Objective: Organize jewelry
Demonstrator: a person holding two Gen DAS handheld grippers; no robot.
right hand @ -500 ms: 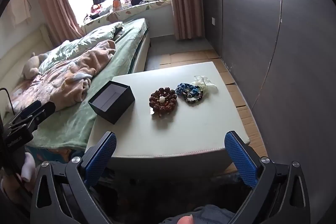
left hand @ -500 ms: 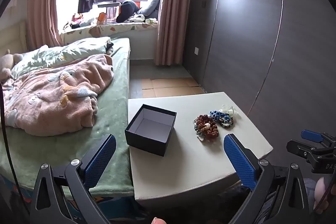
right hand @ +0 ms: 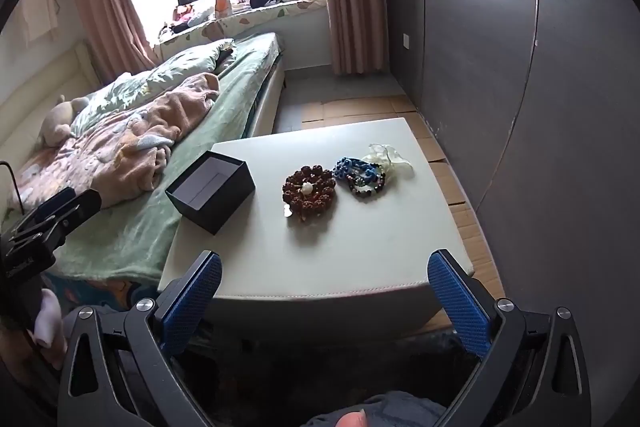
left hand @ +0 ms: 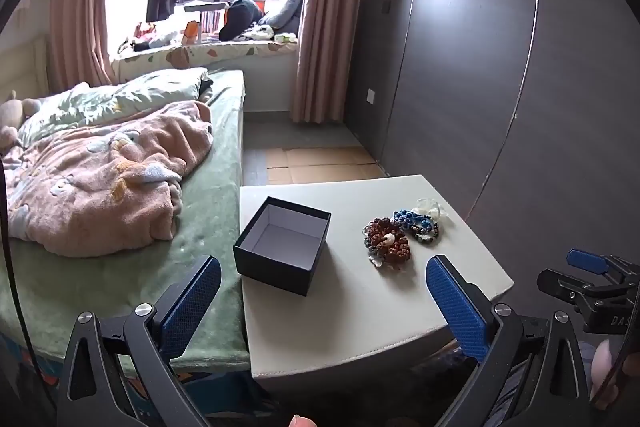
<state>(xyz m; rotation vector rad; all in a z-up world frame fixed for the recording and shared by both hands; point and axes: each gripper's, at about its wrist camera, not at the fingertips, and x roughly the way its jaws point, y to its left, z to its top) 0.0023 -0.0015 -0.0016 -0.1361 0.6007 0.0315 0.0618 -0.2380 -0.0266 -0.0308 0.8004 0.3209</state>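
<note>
beaded bracelets (right hand: pixel 310 189) lie coiled beside square matte black box (right hand: pixel 210 191).

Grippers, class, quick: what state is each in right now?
Left gripper: open, holding nothing.
Right gripper: open, holding nothing.

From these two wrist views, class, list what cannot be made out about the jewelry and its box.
- Black box: right wrist view, near wall hides part of its floor.
- Blue and dark bead bracelets: both views, tangled and too small to count.
- Pale item behind them: overlapped, unidentifiable.
- Small piece beside the brown bead bracelet: too small.
</note>
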